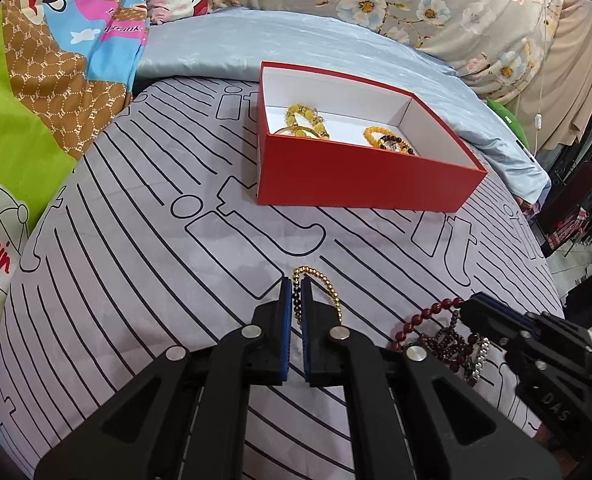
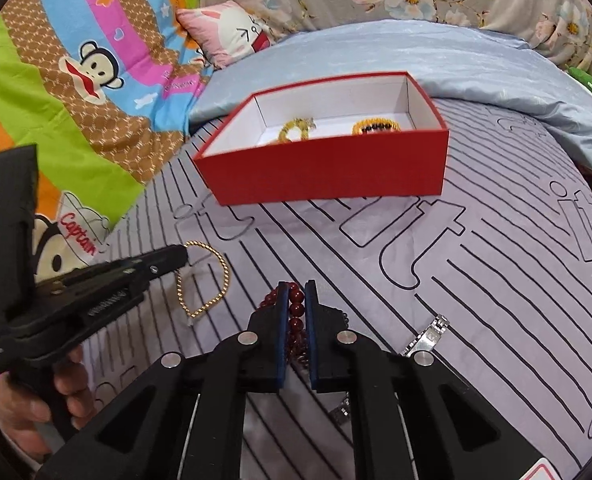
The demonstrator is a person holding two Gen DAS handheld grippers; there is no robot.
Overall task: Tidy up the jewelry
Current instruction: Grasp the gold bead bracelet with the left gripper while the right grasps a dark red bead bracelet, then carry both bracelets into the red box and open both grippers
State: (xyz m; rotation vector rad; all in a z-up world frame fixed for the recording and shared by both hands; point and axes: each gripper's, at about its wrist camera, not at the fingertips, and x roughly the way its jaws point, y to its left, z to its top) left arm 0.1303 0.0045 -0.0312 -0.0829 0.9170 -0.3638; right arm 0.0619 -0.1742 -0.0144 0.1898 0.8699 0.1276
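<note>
A red box (image 1: pixel 356 184) with a white inside stands on the striped bedsheet; several yellow bead bracelets (image 1: pixel 308 122) lie in it. It also shows in the right wrist view (image 2: pixel 328 180). My left gripper (image 1: pixel 296 286) is shut on a gold bead bracelet (image 1: pixel 328 286) that lies on the sheet; the bracelet also shows in the right wrist view (image 2: pixel 215 280). My right gripper (image 2: pixel 297 286) is shut on a dark red bead bracelet (image 2: pixel 296 308), which the left wrist view (image 1: pixel 428 314) shows in a small pile of dark beads.
A silver watch band (image 2: pixel 428 336) lies on the sheet just right of my right gripper. A light blue quilt (image 1: pixel 296 48) lies behind the box, with a cartoon blanket (image 1: pixel 55 60) at the left. A hand (image 2: pixel 35 400) holds the left gripper.
</note>
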